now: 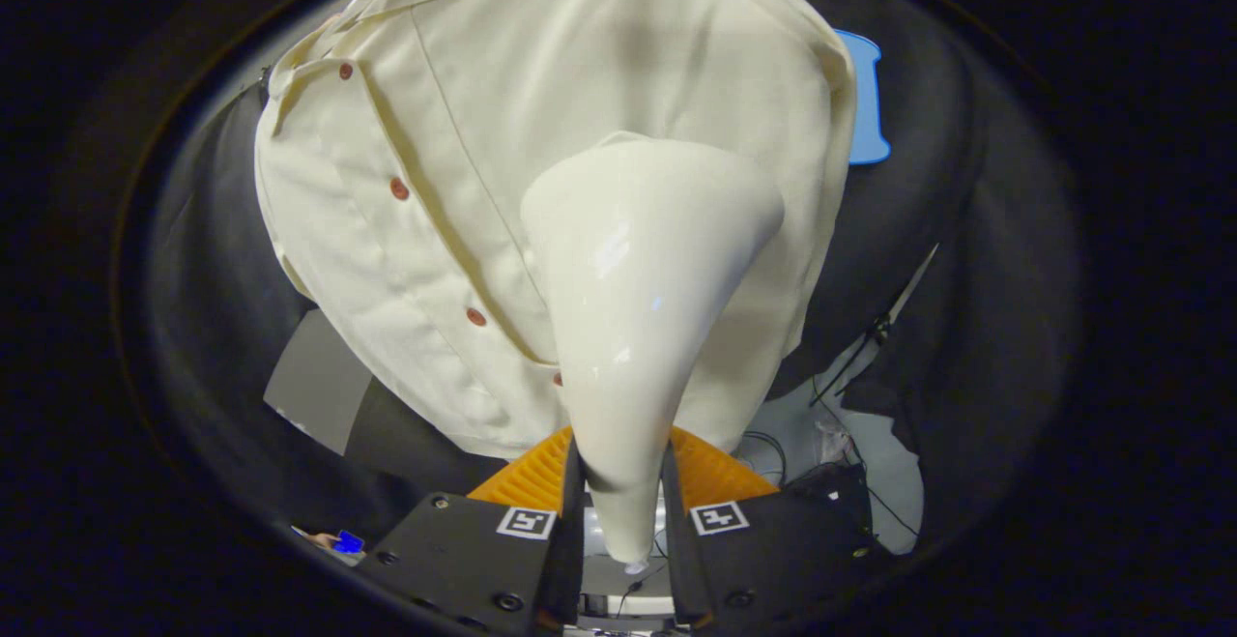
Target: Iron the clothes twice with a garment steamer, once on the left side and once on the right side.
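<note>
Your claw (623, 492) is pinching the narrow neck of a glossy, cone-shaped white steamer (643, 289). Its flared head is facing a soft cream shirt (464, 134) with brown buttons (399, 188), hiding the fabric behind it.

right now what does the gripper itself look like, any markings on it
The gripper has two dark, boxy finger housings with screws showing. Each carries a square black-and-white marker tag on top. Ribbed orange parts sit just ahead of the housings, flanking the fingers.
</note>
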`<state>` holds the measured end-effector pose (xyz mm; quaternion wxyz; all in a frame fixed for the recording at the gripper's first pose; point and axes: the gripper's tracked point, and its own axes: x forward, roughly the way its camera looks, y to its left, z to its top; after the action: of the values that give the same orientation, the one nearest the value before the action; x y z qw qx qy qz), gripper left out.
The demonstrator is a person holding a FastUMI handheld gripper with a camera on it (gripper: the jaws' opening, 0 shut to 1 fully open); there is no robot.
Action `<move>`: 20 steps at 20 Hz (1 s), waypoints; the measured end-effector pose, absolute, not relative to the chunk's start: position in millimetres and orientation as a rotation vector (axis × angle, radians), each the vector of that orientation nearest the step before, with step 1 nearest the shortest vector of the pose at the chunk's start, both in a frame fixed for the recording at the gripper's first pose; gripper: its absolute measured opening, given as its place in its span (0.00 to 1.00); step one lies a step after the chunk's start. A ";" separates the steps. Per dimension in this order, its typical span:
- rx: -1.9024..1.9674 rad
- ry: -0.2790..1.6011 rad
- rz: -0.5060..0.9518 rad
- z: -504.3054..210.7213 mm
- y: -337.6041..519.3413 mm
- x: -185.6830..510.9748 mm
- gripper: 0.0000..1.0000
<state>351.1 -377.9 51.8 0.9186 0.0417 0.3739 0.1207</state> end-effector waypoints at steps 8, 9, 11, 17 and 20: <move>0.111 0.803 0.205 5.0 -379.8 337.9 0.37; 0.119 0.806 0.200 -1.8 -379.2 335.7 0.37; 0.131 0.818 0.188 -18.8 -380.9 332.0 0.37; 0.114 0.853 0.157 -64.4 -388.9 319.1 0.37; 0.133 0.871 0.147 -83.4 -388.2 314.4 0.37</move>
<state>314.4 -388.2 -83.4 0.9020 0.0641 0.4211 0.0710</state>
